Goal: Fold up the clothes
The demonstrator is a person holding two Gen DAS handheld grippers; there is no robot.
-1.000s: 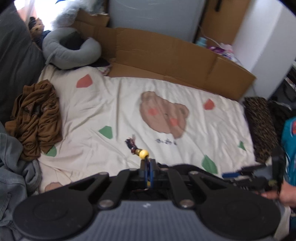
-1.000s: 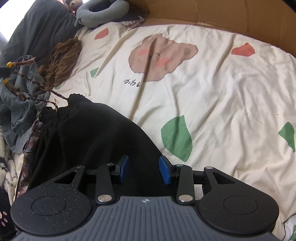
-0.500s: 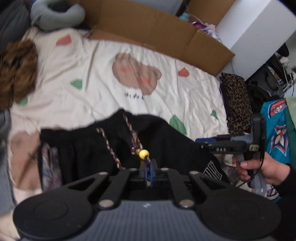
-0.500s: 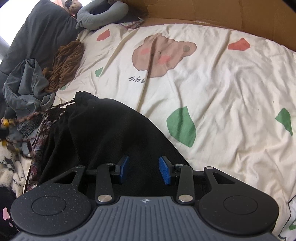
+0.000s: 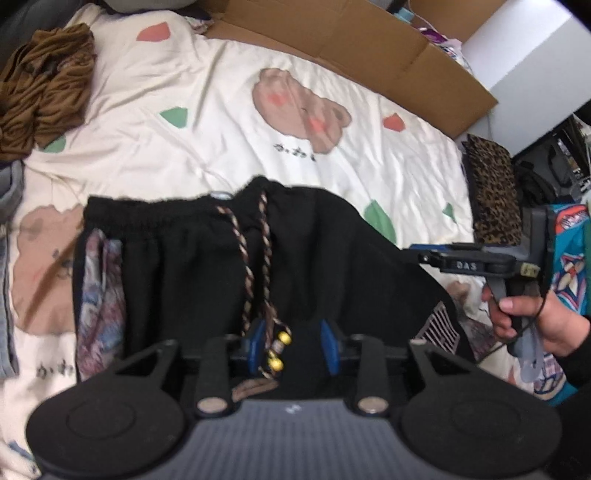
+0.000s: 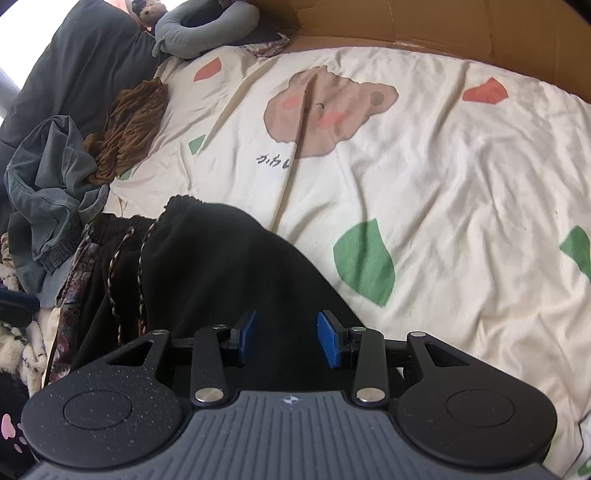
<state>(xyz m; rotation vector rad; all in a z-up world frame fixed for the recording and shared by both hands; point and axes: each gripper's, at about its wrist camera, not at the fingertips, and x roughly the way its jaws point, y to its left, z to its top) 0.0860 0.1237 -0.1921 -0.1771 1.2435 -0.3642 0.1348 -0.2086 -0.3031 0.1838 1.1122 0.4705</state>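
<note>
A black garment [image 5: 177,266] with an elastic waistband lies spread on the cream bear-print sheet [image 5: 221,122]. Its braided drawstring [image 5: 255,266] runs down toward my left gripper [image 5: 293,345]. That gripper is open, and the cord's yellow beads [image 5: 283,336] rest by its left pad, on the cloth. In the right wrist view, my right gripper [image 6: 287,339] hovers open over the same black garment [image 6: 221,266], with nothing between its pads. The left wrist view shows the right gripper [image 5: 424,254] from the side, held by a hand [image 5: 535,325] at the garment's right edge.
A crumpled brown garment [image 5: 44,85] and a grey one [image 6: 48,177] lie at the sheet's left. Flattened cardboard [image 5: 351,40] lines the far edge, and a grey neck pillow [image 6: 207,26] sits beyond. A leopard-print item [image 5: 491,192] and blue printed cloth [image 5: 569,240] are at the right.
The left gripper, which was shut on the drawstring's beaded end, has opened and the cords lie on the cloth. The black garment has settled flat on the sheet.
</note>
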